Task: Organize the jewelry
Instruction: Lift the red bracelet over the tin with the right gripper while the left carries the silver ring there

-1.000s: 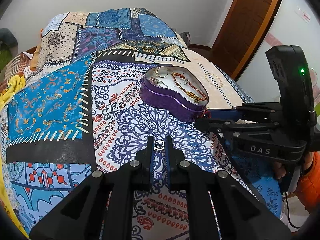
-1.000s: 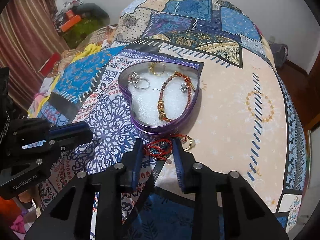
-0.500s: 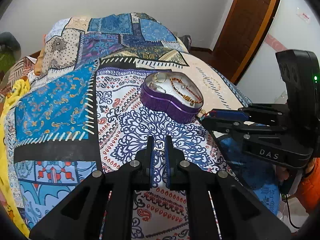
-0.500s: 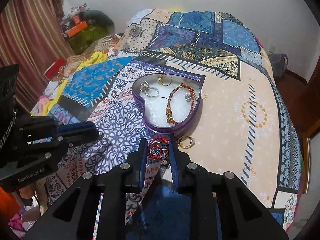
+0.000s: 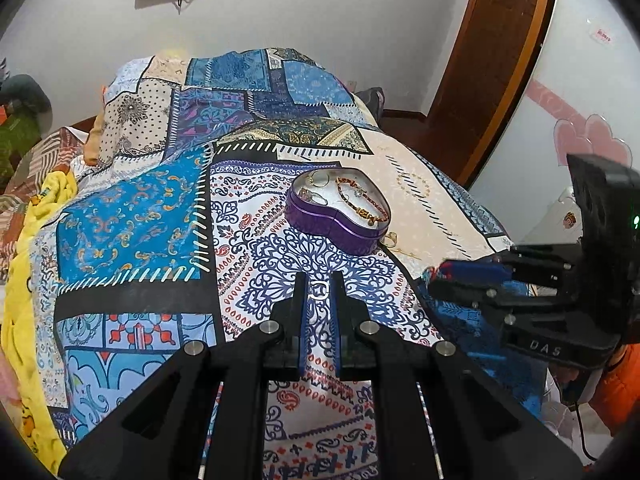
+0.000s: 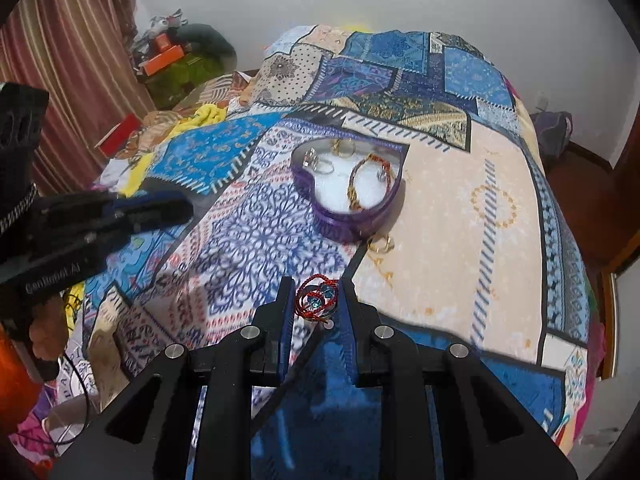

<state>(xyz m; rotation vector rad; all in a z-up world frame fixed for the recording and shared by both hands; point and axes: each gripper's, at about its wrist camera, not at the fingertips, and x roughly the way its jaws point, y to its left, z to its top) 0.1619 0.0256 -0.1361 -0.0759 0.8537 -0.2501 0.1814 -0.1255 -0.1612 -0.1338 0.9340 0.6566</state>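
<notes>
Patchwork bedspread (image 5: 132,216) covers the bed on which everything lies. Going left to right, the left tongs (image 5: 319,289) pinch a small silver ring (image 5: 319,290) between nearly shut fingers, held above the fabric. Beyond them sits the purple heart-shaped tin (image 5: 336,228), already holding rings and a beaded bracelet (image 5: 362,204) on its white lining. A gold ring (image 6: 382,244) lies on the bedspread just beside the tin's near tip. Farther right, the right tongs (image 6: 316,298) clamp a red cord bracelet (image 6: 316,298) with blue beads. Judging by this, the step in hand is carrying both pieces to the tin; next, each should be brought over the white lining and released, clear of the pieces already there.
</notes>
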